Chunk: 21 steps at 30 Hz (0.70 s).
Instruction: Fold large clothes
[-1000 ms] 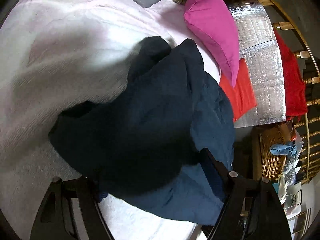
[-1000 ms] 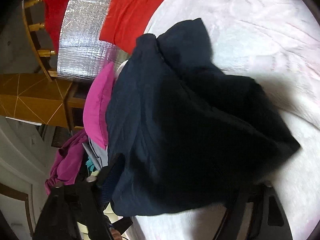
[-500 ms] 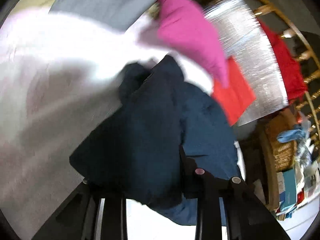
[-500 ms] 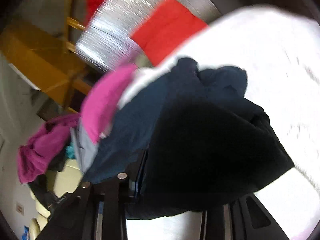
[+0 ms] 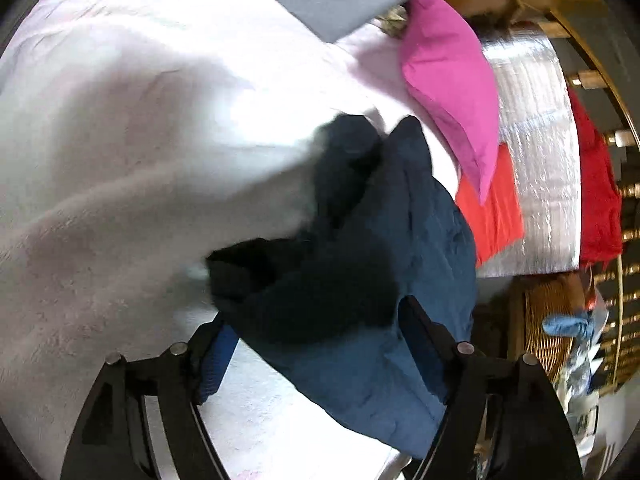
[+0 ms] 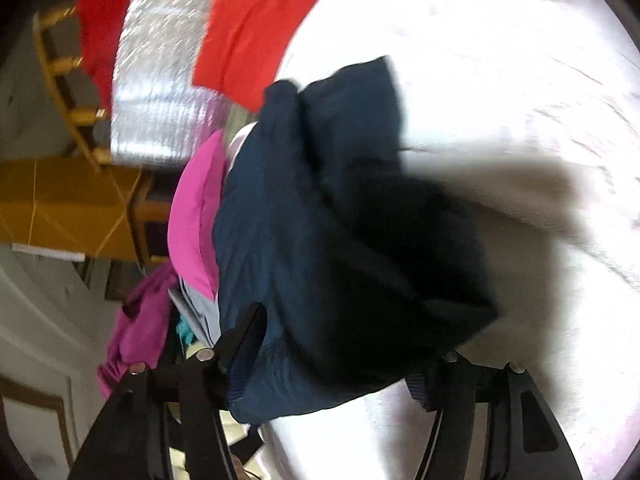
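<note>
A: What has changed in the last second?

B: Both grippers have spread. The left gripper [image 5: 316, 344] and right gripper [image 6: 340, 344] now stand apart around the navy garment [image 5: 372, 264], where half a second ago they were nearly closed on it.

A: So it's released?

B: Likely. It lies bunched on the white bed cover [image 5: 132, 160], beside the pink pillow [image 5: 448, 80]; this fold looks done, though lumpy.

both grippers: black angular fingers [image 5: 416, 320], silver round screws [image 6: 207, 355].
</note>
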Tool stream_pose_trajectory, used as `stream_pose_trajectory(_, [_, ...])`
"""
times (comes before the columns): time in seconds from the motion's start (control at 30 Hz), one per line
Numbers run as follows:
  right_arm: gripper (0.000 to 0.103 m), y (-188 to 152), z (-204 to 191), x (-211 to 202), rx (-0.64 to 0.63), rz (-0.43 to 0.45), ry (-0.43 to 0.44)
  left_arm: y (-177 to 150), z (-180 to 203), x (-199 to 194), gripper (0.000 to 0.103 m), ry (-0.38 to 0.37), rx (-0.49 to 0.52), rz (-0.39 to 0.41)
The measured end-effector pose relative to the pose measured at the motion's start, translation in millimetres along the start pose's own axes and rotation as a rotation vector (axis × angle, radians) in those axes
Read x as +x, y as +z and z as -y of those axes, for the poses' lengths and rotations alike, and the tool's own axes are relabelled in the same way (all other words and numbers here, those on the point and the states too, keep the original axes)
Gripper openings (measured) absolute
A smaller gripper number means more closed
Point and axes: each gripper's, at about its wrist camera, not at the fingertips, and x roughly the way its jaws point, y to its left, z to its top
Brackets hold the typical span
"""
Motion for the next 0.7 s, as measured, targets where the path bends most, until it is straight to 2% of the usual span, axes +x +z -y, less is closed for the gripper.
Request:
stream_pose_trajectory(0.03, [0.074,1.5,2.9,0.7,0.017,0.007,0.007,-1.4,1.1,4.4,0.08,0.002,0.009,-0.013])
stream_pose_trajectory(0.13, [0.075,4.5,4.6,8.6,0.02,0.005,0.031,-6.6,5.7,23.6,0.079,-0.019,0.043,-0.085])
stream_pose_trajectory(0.27, [0.073,3.6,-4.0,16.5,-0.055,0.04,0.01,-2.8,10.9,26.1,0.078,-0.029,0.065,-0.017])
stream_pose_trajectory(0.33, [0.065,2.4,-7.1,22.1,-0.076,0.049,-0.003,2.1,10.1,28.9,0.068,-0.033,0.064,0.008])
stream_pose_trajectory(0.4, [0.06,1.2,-7.3,26.2,-0.083,0.05,-0.016,3.6,4.9,30.4,0.063,-0.057,0.049,0.008])
stream_pose_trajectory(0.5, [0.061,2.6,-5.7,26.3,-0.082,0.04,-0.02,3.1,5.2,34.1,0.064,-0.058,0.042,0.022])
stream_pose_trajectory(0.6, [0.061,4.0,-6.0,29.9,-0.072,0.029,-0.011,3.7,9.0,39.5,0.072,-0.059,0.035,0.028])
stream_pose_trajectory(0.7, [0.062,4.1,-7.6,30.8,-0.071,0.024,-0.008,3.1,14.8,41.2,0.072,-0.04,0.062,0.037])
